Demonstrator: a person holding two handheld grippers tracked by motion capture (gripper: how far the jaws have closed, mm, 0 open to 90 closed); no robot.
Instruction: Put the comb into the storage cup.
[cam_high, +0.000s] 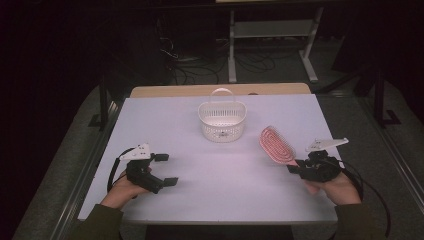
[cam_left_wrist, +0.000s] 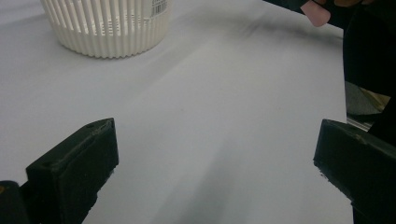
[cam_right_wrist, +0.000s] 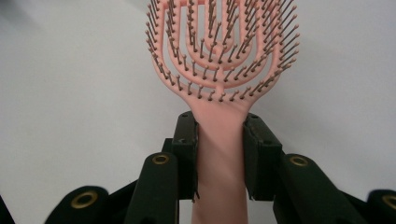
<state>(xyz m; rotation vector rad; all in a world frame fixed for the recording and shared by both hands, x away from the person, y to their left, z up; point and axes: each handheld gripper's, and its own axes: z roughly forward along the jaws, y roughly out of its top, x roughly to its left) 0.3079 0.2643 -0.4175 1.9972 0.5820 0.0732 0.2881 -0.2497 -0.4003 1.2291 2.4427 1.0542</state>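
Right claw (cam_right_wrist: 219, 140) clenched on handle of pink hairbrush (cam_right_wrist: 222, 56), near counter (cam_high: 200, 170) right edge; brush head tilted up toward centre. Left claw (cam_high: 167, 170) released, nothing between jaws, near front-left corner.

Likely step: carry brush to white basket (cam_high: 222, 120) by far edge.
- keep grip square on handle
- enter head-first, clear of hoop handle

Brush: rigid plastic, vented oval head, ball-tipped bristles. Basket: ribbed, slotted plastic.
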